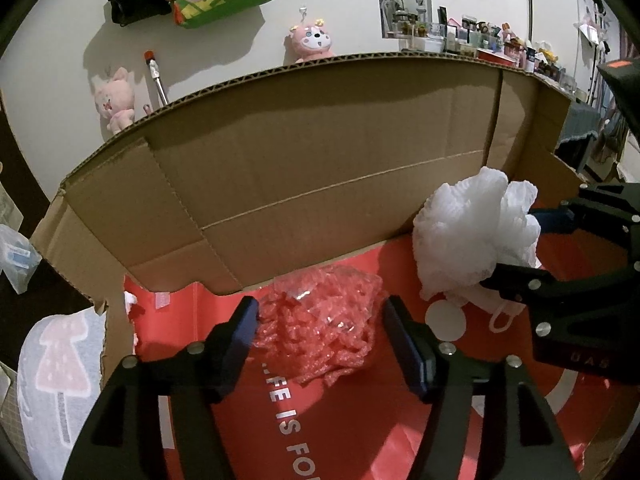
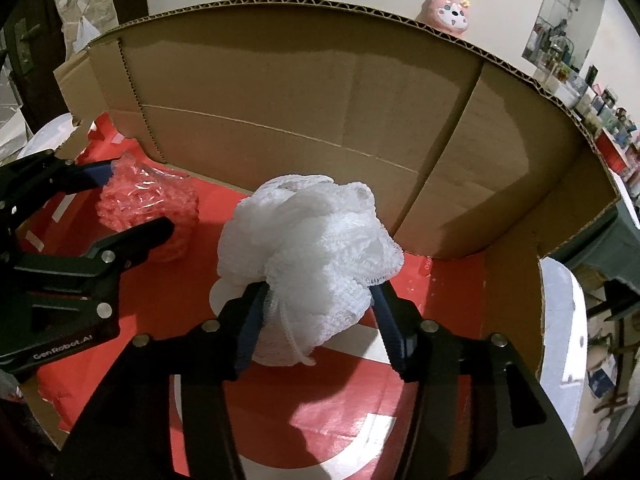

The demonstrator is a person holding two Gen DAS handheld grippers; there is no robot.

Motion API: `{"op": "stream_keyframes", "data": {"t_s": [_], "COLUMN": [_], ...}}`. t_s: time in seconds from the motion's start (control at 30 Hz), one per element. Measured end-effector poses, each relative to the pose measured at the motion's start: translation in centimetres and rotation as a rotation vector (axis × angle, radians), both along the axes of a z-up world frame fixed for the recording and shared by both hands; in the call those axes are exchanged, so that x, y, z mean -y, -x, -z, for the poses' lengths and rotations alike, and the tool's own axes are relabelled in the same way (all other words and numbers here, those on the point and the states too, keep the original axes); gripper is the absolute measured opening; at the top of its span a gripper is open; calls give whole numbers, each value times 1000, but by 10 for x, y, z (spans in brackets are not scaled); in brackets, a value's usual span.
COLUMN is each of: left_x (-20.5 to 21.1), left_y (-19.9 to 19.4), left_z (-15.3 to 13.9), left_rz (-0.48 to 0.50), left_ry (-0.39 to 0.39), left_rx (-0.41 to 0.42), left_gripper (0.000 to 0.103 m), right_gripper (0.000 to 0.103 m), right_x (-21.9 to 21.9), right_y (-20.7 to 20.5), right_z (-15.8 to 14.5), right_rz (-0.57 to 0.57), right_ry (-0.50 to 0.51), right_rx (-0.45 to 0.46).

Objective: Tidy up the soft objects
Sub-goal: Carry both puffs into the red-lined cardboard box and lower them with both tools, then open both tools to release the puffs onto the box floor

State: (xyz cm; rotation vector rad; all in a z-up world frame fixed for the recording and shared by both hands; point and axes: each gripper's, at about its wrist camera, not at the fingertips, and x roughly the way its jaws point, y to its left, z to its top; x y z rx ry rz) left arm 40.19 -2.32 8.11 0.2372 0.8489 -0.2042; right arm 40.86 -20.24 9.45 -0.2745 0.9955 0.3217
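Observation:
A crumpled pink mesh bundle (image 1: 320, 328) lies on the red floor (image 1: 344, 424) of a cardboard box (image 1: 320, 152). My left gripper (image 1: 320, 320) stands open around it; the left pad touches the bundle and the right pad is just clear. In the right wrist view the bundle (image 2: 148, 204) sits between the left gripper's (image 2: 138, 198) fingers. A white bath pouf (image 2: 312, 248) is pinched at its lower part by my right gripper (image 2: 318, 300), with its cord hanging down. The left wrist view shows the pouf (image 1: 472, 232) in the right gripper (image 1: 514, 246), low over the floor.
The box's tall back wall (image 2: 300, 92) and side flaps close in both grippers. A round white tag (image 1: 446, 322) and a white loop lie under the pouf. A white cushion with a pink print (image 1: 60, 380) lies outside the box at left. Pink plush toys (image 1: 314, 42) hang on the wall.

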Motion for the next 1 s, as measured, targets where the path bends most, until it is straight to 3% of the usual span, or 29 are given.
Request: {"op": "stream_keyframes", "data": {"t_s": [0.3,0.77,1.0], "left_x": [-1,-8,-9], "left_y": [3,25,47], "left_z": [-4,-30,-55], "left_rz": [-11,-18,-19], "left_ry": [-6,52,93], "left_rx": [15,87,144], "left_gripper": [80,99,101], "right_gripper": [66,74,77], "right_x": [-2,14,21], "right_y": [3,9,23], "right_z": [-8,-34,-56], "right_rz": [3,46,50], "right_ry": [27,-24,-49], "right_rx": [32,80,124]}}
